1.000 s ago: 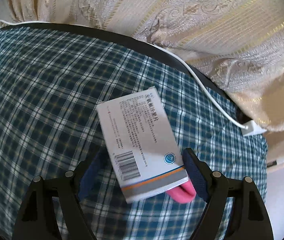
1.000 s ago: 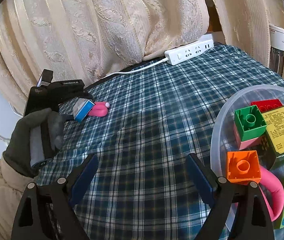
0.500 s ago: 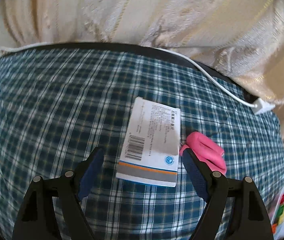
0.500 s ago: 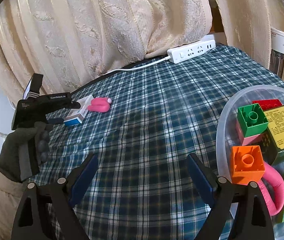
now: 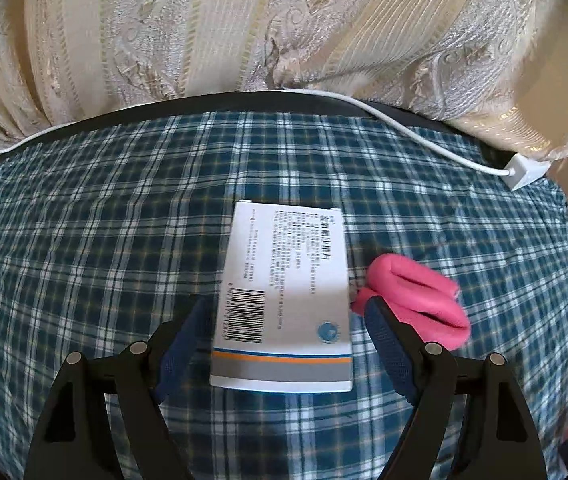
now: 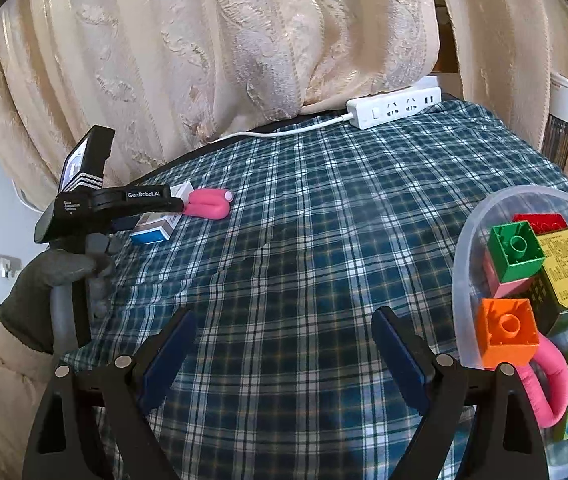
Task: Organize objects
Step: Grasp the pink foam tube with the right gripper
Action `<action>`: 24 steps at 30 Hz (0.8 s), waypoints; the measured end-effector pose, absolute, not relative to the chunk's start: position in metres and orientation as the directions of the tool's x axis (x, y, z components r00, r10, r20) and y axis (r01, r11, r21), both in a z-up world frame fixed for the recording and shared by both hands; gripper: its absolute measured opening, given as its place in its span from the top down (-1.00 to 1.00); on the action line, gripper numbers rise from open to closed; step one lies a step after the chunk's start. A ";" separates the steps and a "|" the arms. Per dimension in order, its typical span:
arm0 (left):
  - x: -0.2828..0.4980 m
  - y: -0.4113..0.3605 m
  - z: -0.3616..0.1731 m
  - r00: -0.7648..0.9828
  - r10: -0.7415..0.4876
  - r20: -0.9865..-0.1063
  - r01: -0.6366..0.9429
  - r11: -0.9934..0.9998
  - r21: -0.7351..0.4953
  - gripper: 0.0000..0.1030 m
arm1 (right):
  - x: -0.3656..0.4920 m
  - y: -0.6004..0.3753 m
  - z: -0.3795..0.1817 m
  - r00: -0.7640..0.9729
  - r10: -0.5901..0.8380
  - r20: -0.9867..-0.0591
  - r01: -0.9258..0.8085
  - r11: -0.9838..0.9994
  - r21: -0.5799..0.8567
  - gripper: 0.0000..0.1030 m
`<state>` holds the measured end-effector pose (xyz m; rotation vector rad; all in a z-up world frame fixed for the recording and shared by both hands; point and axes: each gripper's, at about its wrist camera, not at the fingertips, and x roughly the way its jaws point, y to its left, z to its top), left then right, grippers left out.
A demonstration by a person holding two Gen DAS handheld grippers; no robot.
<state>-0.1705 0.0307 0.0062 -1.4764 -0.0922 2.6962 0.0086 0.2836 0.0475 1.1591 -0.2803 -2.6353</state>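
Note:
A white medicine box (image 5: pixel 288 304) with a barcode lies flat on the plaid cloth, its near end between the open jaws of my left gripper (image 5: pixel 284 344). A pink folded rubber piece (image 5: pixel 416 300) lies just right of the box, touching the right finger. In the right wrist view the left gripper (image 6: pixel 139 200) hovers over the box (image 6: pixel 155 228) and the pink piece (image 6: pixel 207 206) at the table's far left. My right gripper (image 6: pixel 284 356) is open and empty over the cloth, left of a clear plastic bowl (image 6: pixel 464 280) holding an orange brick (image 6: pixel 506 330), a green brick (image 6: pixel 516 252) and other items.
A white power strip (image 6: pixel 394 106) with its cable (image 5: pixel 424 140) lies along the table's back edge. Cream curtains (image 6: pixel 243 40) hang behind the table. The plaid cloth (image 6: pixel 304 260) covers the whole table.
The left gripper let go of the white box, which now lies flat on the cloth beside the pink piece. The left gripper pulled back and levelled. The right gripper stayed put.

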 end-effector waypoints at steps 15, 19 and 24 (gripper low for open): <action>-0.169 0.020 -0.001 -0.572 0.055 -0.818 -0.044 -0.998 -0.036 -0.25 | -0.015 0.258 0.046 -0.627 -0.295 -0.721 0.174 -0.955 0.240 -0.79; -0.163 0.012 0.012 -0.603 0.036 -0.797 -0.036 -0.999 -0.018 -0.25 | -0.026 0.243 0.051 -0.629 -0.298 -0.718 0.206 -0.955 0.216 -0.79; -0.162 0.004 0.029 -0.639 0.015 -0.769 -0.009 -1.000 -0.013 -0.25 | -0.047 0.221 0.051 -0.624 -0.294 -0.724 0.249 -0.953 0.173 -0.79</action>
